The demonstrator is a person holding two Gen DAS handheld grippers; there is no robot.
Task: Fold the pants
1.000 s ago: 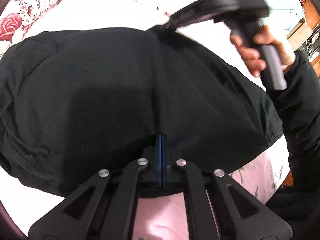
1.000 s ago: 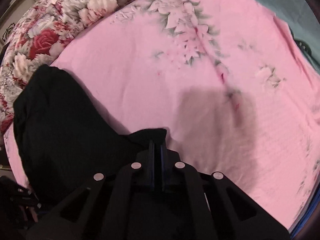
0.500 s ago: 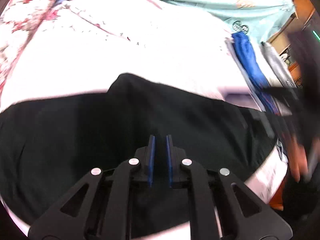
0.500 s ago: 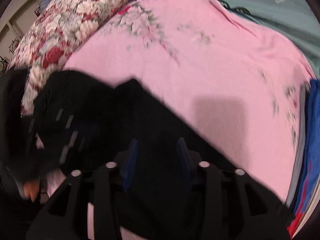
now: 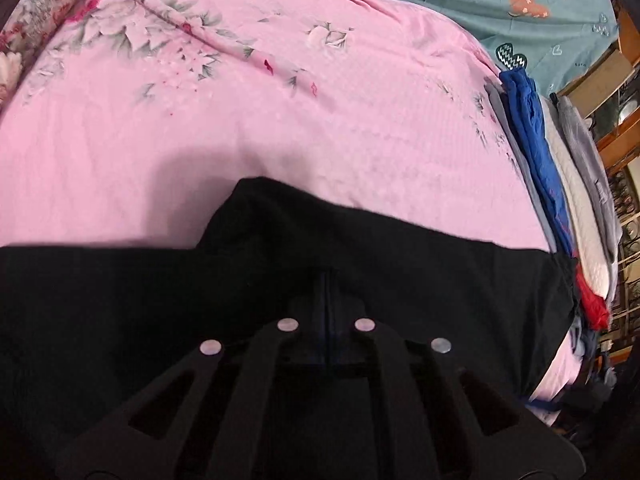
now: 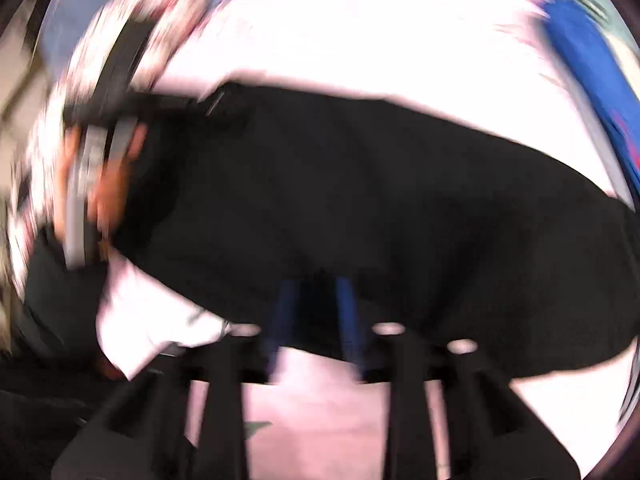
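Observation:
The black pants (image 5: 400, 264) lie spread across the near part of the pink floral bed sheet (image 5: 240, 120). My left gripper (image 5: 328, 280) is shut on the pants' near edge, its blue pads pressed together on the cloth. In the blurred right wrist view the pants (image 6: 360, 184) fill the middle. My right gripper (image 6: 316, 292) is open, its blue pads apart over the near edge of the pants, holding nothing. The left gripper and the hand holding it (image 6: 100, 152) show at that view's left edge.
A stack of folded clothes, blue (image 5: 532, 136), white and grey, lies along the bed's right edge. A teal blanket (image 5: 480, 4) covers the far end. A floral pillow (image 5: 36, 4) sits at the far left. Wooden shelves (image 5: 624, 120) stand beyond the bed on the right.
My right gripper let go of the pants, opened and swung fast toward their near edge. My left gripper opened slightly, then shut on the cloth again. The pants now lie flatter.

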